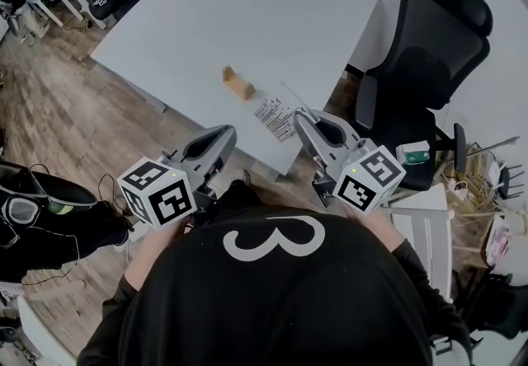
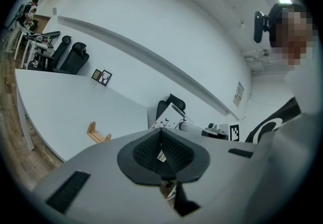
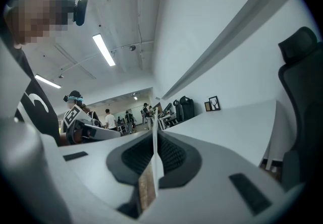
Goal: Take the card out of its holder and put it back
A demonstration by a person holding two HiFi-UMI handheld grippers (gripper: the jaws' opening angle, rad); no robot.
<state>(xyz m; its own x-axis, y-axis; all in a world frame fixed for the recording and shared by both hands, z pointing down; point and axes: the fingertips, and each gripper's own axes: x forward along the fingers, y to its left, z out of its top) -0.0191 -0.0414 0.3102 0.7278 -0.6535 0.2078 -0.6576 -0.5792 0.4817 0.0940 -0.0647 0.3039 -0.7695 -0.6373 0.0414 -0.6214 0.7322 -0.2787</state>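
With the card (image 1: 277, 114) pinched edge-on in the right tool (image 3: 154, 153) above the near edge of the worktop (image 1: 247, 18), and the left tool (image 2: 162, 153) closed on nothing, the thin card may flex, miss the slot and shove the light wooden holder (image 1: 238, 83) away.

Pale grey-white across the tabletop (image 1: 247, 18). Light tan wood for the holder (image 1: 238, 83). White with rows of fine black print on the card (image 1: 279, 114). Matt grey shells on the left tongs (image 2: 161, 134) and the right tongs (image 3: 154, 137), with black ribbed pads (image 2: 176, 153). Black squares on white on the left marker cube (image 1: 157, 191) and the right marker cube (image 1: 369, 179). Black for the chair (image 1: 429, 51). Warm brown planks on the floor (image 1: 58, 117). Black top (image 1: 272, 307) with a white curled mark.
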